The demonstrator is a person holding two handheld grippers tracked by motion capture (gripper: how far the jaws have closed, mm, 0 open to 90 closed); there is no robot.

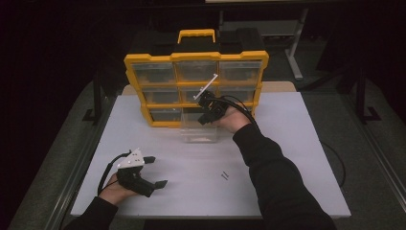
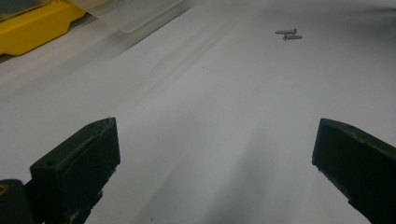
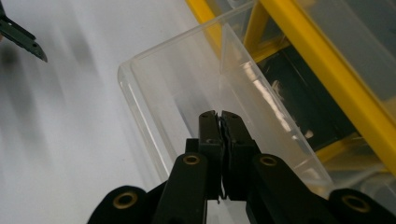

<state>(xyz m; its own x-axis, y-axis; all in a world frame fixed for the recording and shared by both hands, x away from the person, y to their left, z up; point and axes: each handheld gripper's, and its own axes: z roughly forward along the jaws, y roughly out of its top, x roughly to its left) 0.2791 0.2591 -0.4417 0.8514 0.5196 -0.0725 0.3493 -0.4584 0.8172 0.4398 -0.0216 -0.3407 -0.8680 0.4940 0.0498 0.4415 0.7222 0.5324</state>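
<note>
White table (image 1: 287, 158), broad and flat. Yellow-framed organizer (image 1: 196, 86) upright at the far edge, black back, yellow handle on top, three rows of clear drawers. Clear plastic drawer (image 1: 198, 127) pulled out of the bottom row, resting on the table just in front of the organizer: transparent, box-shaped, open-topped, rounded corners. Right claw (image 3: 219, 116) clamped tight on a thin clear wall of that drawer, jaws pressed together. Left claw (image 1: 155, 171) low over the near left of the table, spread wide, holding nothing. Two small grey screws (image 1: 224, 176) side by side, well apart from both.
</note>
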